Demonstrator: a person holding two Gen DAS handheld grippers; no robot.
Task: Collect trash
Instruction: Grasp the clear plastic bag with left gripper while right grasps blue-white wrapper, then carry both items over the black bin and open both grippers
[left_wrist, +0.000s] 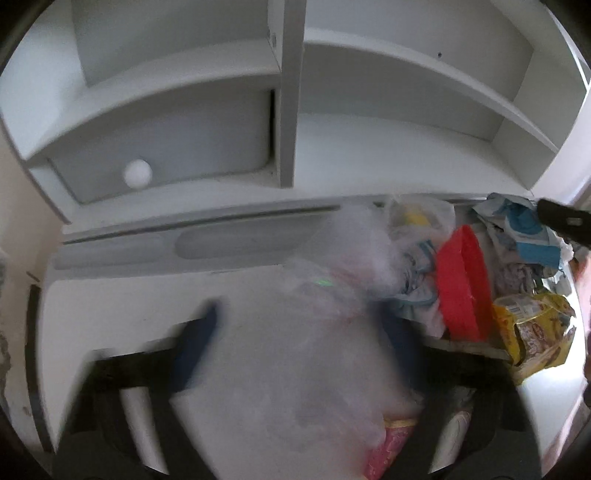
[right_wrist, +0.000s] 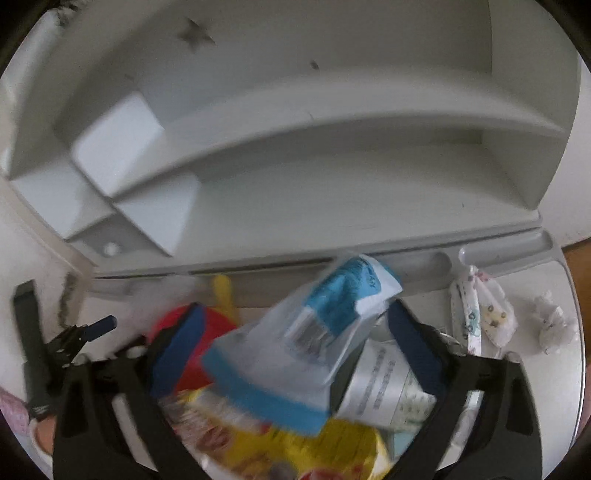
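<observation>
Clear bag (left_wrist: 295, 369) fills left gripper (left_wrist: 301, 328), seemingly pinched; right gripper (right_wrist: 295, 328) spread around blue-white wrapper (right_wrist: 295, 354).

A home, most likely a bedroom or study corner. White desk (left_wrist: 110, 306) with a built-in hutch of shelves (left_wrist: 406, 74) and a small cupboard door with a round knob (left_wrist: 137, 173), backed against a scuffed pale wall (right_wrist: 110, 37). Moulded pen tray (left_wrist: 221, 236) along the desk's back edge. Household litter piled on the top: snack wrappers (left_wrist: 532, 332), thin plastic bags (left_wrist: 417, 218), a red plastic bowl (left_wrist: 461, 284), crumpled tissue (right_wrist: 554, 325). Strip of wooden floor (right_wrist: 580, 266) beyond the desk's edge.
</observation>
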